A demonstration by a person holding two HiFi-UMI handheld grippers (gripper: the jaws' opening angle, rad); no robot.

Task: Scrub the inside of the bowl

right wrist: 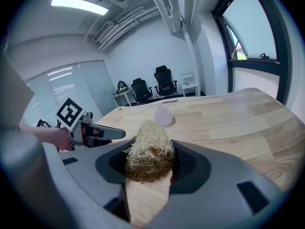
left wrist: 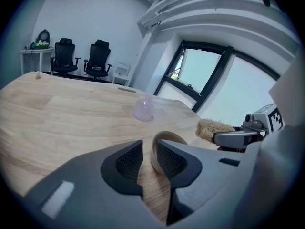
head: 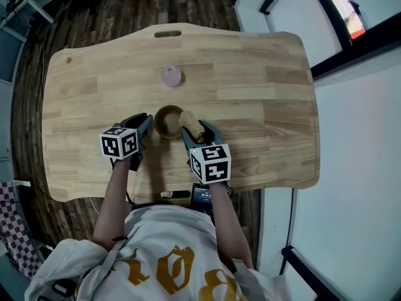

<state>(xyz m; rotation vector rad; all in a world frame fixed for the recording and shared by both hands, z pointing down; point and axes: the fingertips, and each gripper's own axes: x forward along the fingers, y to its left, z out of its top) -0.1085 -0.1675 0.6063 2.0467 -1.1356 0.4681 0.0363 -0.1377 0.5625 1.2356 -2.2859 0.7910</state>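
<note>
Bowl, small, round and wooden with a thin smooth rim, sat upright with its mouth facing up at the middle of the pale plank table, a little below the frame's center in the head view. Being round, it had no long axis. The left gripper came at it from the lower left, and in the left gripper view its dark meshed pads were closed narrowly on the bowl's near wall, one pad inside and one outside. The right gripper was clamped on a scrubber, a shaggy tan wad of coarse fibers, darker brown at its base in the right gripper view. In the head view the wad's length ran from lower right to upper left, its far end at the bowl's right rim. A smooth, translucent pink blob lay apart, above the bowl
</note>
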